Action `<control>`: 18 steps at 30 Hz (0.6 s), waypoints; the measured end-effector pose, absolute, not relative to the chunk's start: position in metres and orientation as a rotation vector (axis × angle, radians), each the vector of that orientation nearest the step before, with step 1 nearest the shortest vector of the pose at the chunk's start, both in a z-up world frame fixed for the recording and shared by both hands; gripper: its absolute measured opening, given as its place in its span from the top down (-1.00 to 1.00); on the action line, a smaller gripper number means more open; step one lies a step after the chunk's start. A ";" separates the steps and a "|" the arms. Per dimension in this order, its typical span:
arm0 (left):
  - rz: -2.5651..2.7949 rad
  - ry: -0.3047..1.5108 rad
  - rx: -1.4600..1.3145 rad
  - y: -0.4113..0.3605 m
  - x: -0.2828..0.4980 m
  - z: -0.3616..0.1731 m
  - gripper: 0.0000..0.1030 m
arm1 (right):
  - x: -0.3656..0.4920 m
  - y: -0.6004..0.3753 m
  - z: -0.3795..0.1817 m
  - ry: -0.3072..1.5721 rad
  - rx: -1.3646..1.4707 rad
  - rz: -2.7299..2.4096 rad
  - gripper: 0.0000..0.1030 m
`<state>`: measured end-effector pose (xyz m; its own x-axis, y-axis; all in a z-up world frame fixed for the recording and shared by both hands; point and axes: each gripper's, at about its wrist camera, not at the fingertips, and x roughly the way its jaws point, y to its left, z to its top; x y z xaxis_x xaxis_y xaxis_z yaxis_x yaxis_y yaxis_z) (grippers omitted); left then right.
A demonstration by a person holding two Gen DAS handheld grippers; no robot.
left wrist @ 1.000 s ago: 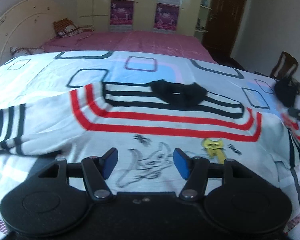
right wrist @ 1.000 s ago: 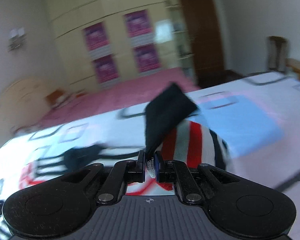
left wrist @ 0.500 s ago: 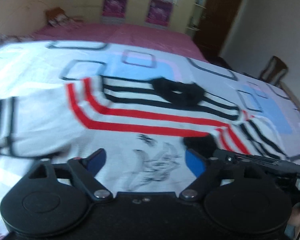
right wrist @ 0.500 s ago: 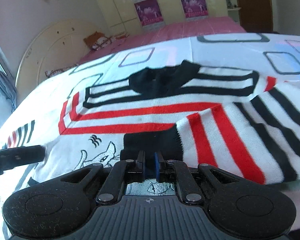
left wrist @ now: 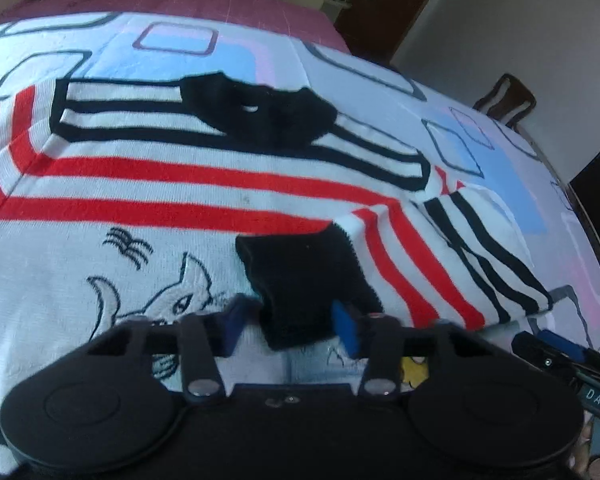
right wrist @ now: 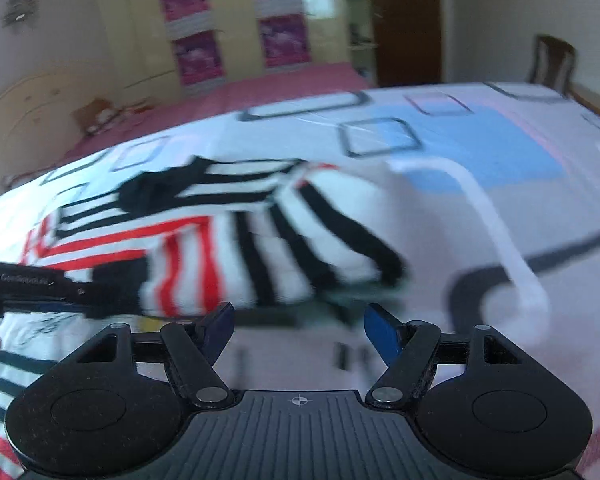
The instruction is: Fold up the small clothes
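1. Since half a second ago the right tongs (right wrist: 298, 330) have let go of the black cuff (left wrist: 306, 280) and pulled back; their jaws now stand spread with nothing between them.
2. At 9 o'clock in the left wrist view, the striped sweater (left wrist: 140, 184) lies flat on the bed (left wrist: 500, 152), collar (left wrist: 260, 114) toward 12 o'clock.
3. Centre: the right sleeve (left wrist: 428, 248) is folded in across the chest, its cuff resting just ahead of the left tongs (left wrist: 290, 326), which are spread, holding nothing.
4. At 3 o'clock the sleeve's fold bulges near the shoulder rather than lying crisp.
5. Risk, as I judge it: the knit may spring back and the sleeve slide outward, since nothing pins it.
6. Closing the left tongs carelessly could snag the cuff and drag the fold askew.
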<state>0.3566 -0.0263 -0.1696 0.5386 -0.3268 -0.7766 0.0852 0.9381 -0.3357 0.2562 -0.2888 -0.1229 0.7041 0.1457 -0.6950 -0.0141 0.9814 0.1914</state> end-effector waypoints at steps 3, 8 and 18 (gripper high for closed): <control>-0.275 0.957 -0.289 -0.027 0.358 -0.170 0.85 | 0.262 -0.300 -0.131 0.811 0.198 0.056 0.16; -0.286 0.880 -0.356 -0.015 0.358 -0.149 0.88 | 0.274 -0.312 -0.141 0.823 0.263 0.036 0.16; -0.134 0.696 -0.338 0.060 0.356 -0.095 0.88 | 0.302 -0.287 -0.144 0.818 0.241 0.081 0.54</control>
